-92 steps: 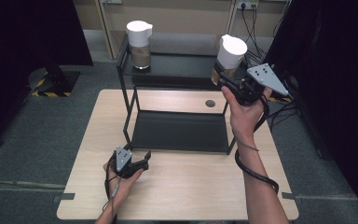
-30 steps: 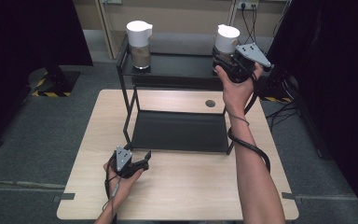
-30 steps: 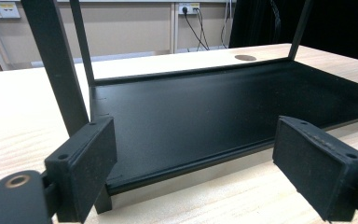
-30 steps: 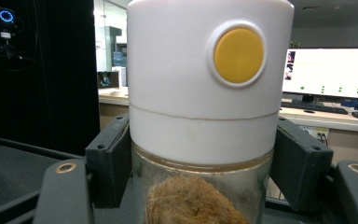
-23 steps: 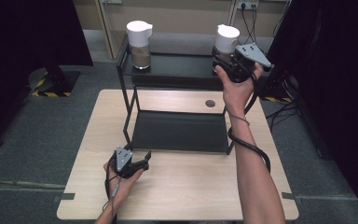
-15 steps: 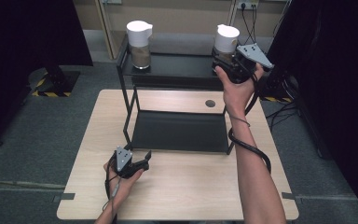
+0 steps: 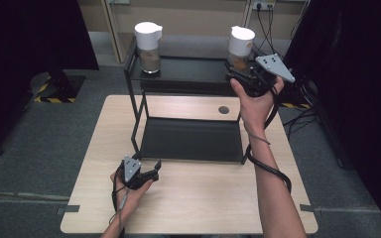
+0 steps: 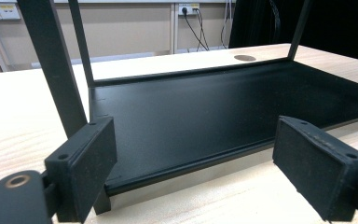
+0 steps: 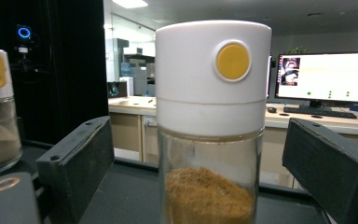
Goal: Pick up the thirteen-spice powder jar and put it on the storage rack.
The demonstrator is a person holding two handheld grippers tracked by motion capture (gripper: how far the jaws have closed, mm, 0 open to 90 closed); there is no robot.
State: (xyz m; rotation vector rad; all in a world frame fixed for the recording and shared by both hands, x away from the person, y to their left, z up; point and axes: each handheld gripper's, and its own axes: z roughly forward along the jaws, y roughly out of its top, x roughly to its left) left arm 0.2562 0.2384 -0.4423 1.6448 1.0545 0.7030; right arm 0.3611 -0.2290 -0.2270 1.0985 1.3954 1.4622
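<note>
Jar (image 9: pixel 213 126) between right tool (image 9: pixel 205 172) jaws, untouched, jaws just opening.

I see a two-tier rack (image 7: pixel 139 106) on the tabletop (image 7: pixel 198 198), toward its far edge. On the top shelf: one jar (image 7: pixel 149 42) at far-left corner, 2nd jar (image 7: pixel 240 45) at far-right corner, between my right gripper's (image 7: pixel 235 72) parted jaws. Left gripper (image 7: pixel 154 169) sits nr the rack's front-left post.

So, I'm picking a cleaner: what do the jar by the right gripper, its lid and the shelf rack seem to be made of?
Jar: clear glass or hard plastic, since the brown powder shows through and the wall glints.
Lid: smooth matte white, likely plastic, with a yellow button.
Shelf rack: probably black painted metal, going by its thin square legs, flat shelves and dull sheen.
</note>
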